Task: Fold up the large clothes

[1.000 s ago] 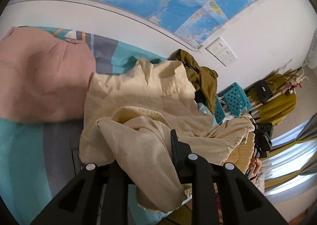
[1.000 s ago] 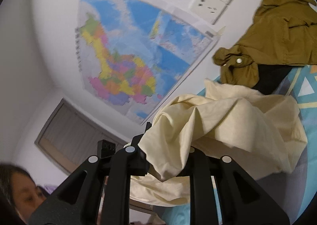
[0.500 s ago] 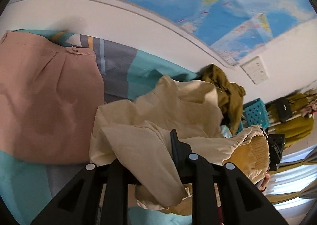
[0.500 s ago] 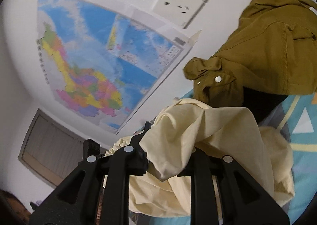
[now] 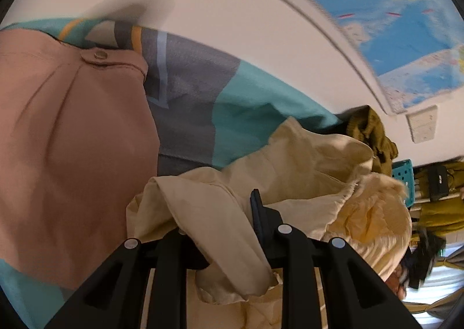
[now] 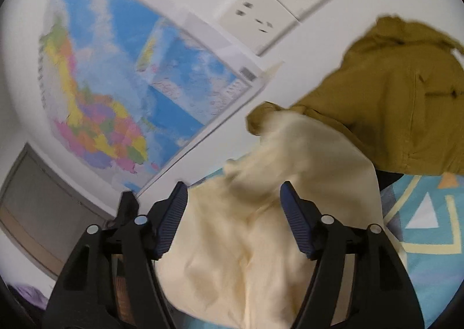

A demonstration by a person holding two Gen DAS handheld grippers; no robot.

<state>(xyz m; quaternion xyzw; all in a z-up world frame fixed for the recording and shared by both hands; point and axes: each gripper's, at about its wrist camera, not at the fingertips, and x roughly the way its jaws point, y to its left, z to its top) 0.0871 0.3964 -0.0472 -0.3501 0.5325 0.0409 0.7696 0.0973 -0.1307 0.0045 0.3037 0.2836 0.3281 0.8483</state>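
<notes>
Pinching a fold of the cream garment (image 5: 293, 161), the left gripper (image 5: 229, 230) has its fingers pressed together on the cloth, which drapes over and between them and hides the left finger's tip. That garment lies crumpled on the teal and grey patterned bedsheet (image 5: 240, 97), beside a flat pink garment (image 5: 72, 140) with a button at its waistband. Right gripper (image 6: 233, 213) is spread wide, blue ribbed pads (image 6: 171, 218) apart, nothing between them gripped; the cream garment (image 6: 261, 227) sits loose in the gap and below it, blurred. Just past the cream cloth, an olive-mustard jacket (image 6: 391, 103) is heaped on the sheet (image 6: 429, 221) against the wall. A coloured wall map (image 6: 116, 91) hangs on the white wall, with white sockets (image 6: 278, 4) to its right. In the left view a teal plastic crate (image 5: 404, 178) and more mustard clothing (image 5: 443, 210) show far right, small and hard to read.
</notes>
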